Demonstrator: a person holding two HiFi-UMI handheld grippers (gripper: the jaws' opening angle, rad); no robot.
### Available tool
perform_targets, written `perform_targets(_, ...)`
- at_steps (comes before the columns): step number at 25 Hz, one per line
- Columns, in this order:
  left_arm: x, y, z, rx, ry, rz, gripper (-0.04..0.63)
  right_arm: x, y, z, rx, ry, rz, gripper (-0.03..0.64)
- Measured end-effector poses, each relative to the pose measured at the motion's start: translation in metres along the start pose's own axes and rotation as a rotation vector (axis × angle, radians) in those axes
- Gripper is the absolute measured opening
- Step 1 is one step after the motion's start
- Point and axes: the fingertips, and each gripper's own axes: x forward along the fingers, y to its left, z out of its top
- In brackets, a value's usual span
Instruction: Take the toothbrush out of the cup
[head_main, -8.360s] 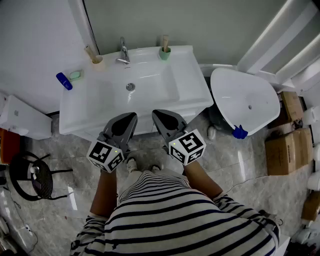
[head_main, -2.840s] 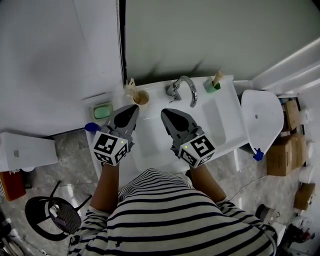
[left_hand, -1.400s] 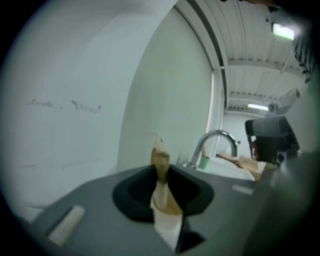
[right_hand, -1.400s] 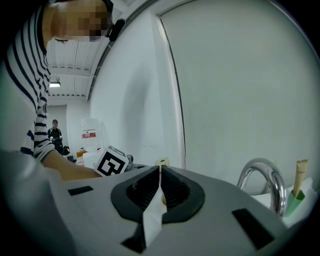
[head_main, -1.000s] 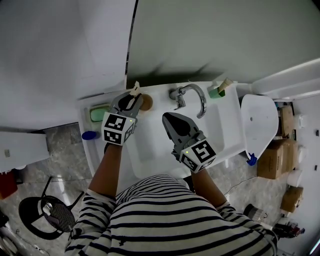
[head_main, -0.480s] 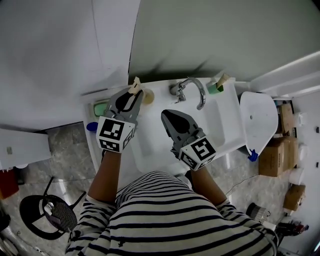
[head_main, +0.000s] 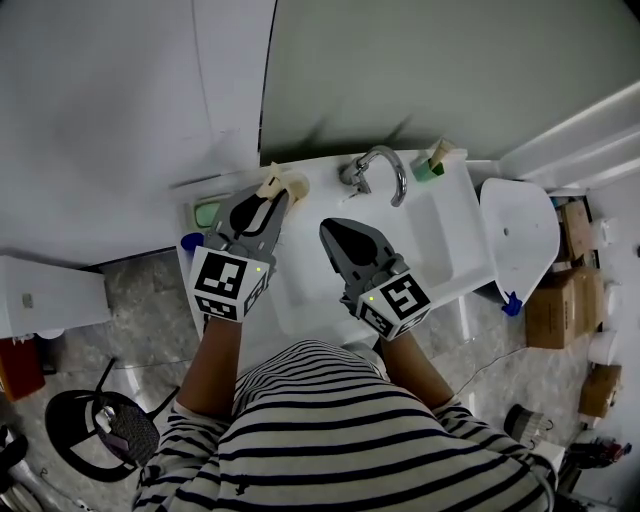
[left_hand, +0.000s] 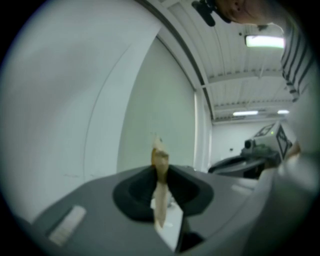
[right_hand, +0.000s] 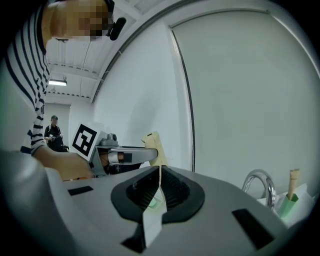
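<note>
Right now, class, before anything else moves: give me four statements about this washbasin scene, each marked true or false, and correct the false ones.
1. The left gripper has its jaws closed on a pale toothbrush. True.
2. The right gripper has its jaws wide apart. False: its jaws are shut, with nothing between them.
3. In the head view, a green cup stands to the right of the tap at the back of the basin. True.
4. The green soap dish lies to the right of the tap. False: it lies at the basin's left end, to the left of the left gripper.
</note>
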Motion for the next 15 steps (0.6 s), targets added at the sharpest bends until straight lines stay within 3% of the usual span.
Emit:
perform_targets(8, -0.027, -0.021, 0.008, 0.029, 0.0, -0.022, 0.071, -0.01, 0.014, 0.005, -0.003, -0.032, -0.008, 0.008)
perform_targets(15, -0.044, -0.037, 0.004, 0.007, 0.013, -0.064, 0.071, -0.017, 0.021, 0.002, -0.003, -0.041, -0.018, 0.008)
